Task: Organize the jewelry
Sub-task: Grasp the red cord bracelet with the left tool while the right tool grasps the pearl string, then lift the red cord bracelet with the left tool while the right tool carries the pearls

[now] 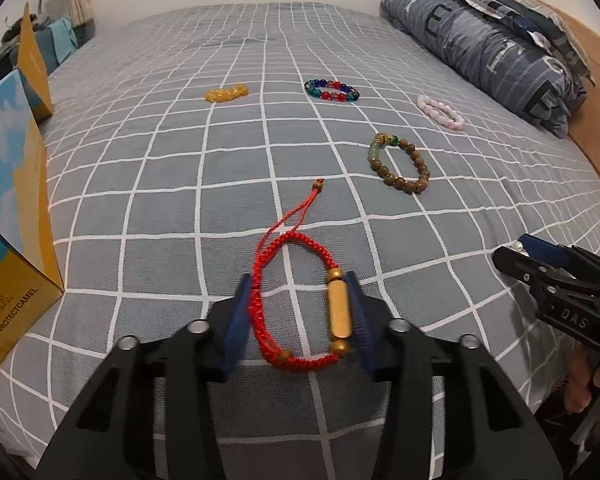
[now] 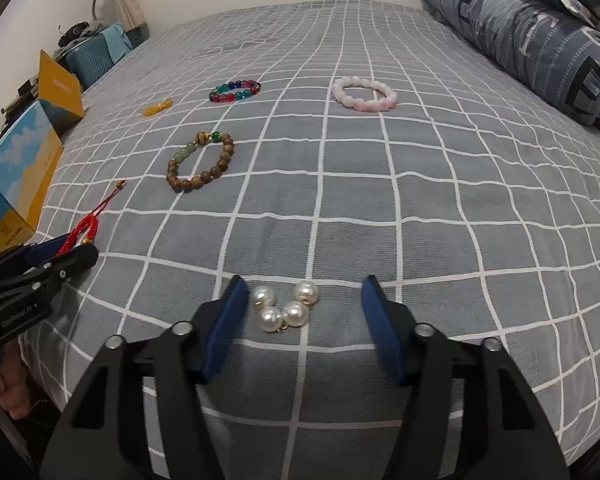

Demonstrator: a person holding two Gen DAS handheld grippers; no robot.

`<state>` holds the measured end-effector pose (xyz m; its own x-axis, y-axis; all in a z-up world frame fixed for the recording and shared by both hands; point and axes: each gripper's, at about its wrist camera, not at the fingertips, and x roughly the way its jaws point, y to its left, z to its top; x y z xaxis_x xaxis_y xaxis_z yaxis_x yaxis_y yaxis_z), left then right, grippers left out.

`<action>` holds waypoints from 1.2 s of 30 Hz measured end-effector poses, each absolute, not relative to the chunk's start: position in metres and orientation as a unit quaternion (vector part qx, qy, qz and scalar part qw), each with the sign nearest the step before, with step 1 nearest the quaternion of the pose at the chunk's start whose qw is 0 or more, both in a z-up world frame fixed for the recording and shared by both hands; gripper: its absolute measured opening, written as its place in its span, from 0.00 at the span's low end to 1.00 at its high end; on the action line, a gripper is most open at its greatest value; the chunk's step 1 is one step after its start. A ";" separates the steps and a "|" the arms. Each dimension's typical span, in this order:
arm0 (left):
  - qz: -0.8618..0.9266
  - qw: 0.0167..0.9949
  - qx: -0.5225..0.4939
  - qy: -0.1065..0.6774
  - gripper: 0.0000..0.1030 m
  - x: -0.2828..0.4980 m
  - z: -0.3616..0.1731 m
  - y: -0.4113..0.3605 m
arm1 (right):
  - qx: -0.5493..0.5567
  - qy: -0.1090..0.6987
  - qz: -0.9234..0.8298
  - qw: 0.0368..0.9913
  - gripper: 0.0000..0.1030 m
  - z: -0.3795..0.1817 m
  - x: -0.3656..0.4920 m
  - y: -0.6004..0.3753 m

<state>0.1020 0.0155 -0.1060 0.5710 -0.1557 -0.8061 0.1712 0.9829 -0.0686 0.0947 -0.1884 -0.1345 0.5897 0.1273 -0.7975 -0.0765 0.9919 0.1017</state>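
Bedspread (image 1: 148,184), grey with a white grid, serves as the ground on which we list every item, from left to right.

Box (image 1: 8,216), blue and yellow with a camel print, stands at the left edge of the bed; its yellow lid flap (image 1: 32,64) is raised.

Yellow bracelet (image 1: 226,94) lies bunched at the far left of the row of jewelry.

Red cord bracelet (image 1: 296,300), braided, with a gold tube bead (image 1: 340,310), lies between the blue pads of our left gripper (image 1: 300,300). The right pad touches the gold tube and the left pad meets the braid, so we record the jaws as closed on this bracelet. Its two loose cord ends run away from us to a small knot.

Multicoloured glass-bead bracelet (image 1: 332,90) lies far off, right of the yellow one.

Wooden-bead bracelet (image 1: 400,164), with green beads on one side, lies nearer, well apart from the red cord.

Pink bead bracelet (image 1: 440,112) lies furthest right in the row, near the rolled blue quilt (image 1: 500,48).

Pearl piece (image 2: 286,308), four white pearls with small gold fittings, lies between the pads of our right gripper (image 2: 304,308). The right pad stands clear of the pearls; the left pad is just beside the nearest pearl, though we cannot tell whether it touches. We record these jaws as released, with nothing gripped.
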 end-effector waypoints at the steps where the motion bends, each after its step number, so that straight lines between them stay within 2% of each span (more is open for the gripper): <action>1: -0.092 0.886 0.010 0.454 0.34 0.103 -0.106 0.016 | 0.026 0.449 0.059 0.891 0.47 -0.134 0.094 -0.187; 4: -0.094 0.885 0.012 0.456 0.22 0.103 -0.106 0.015 | 0.022 0.449 0.063 0.891 0.37 -0.135 0.094 -0.184; 6: -0.094 0.885 0.014 0.455 0.12 0.102 -0.106 0.015 | 0.017 0.447 0.061 0.892 0.21 -0.133 0.093 -0.182; 36: -0.097 0.908 -0.025 0.408 0.11 0.096 -0.087 0.026 | 0.027 0.387 0.051 0.920 0.21 -0.113 0.081 -0.187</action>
<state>0.0958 0.0262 -0.0866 0.6489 -0.1960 -0.7352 0.1550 0.9800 -0.1245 0.0814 -0.1871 -0.1134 0.6947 0.1148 -0.7100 -0.0728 0.9933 0.0893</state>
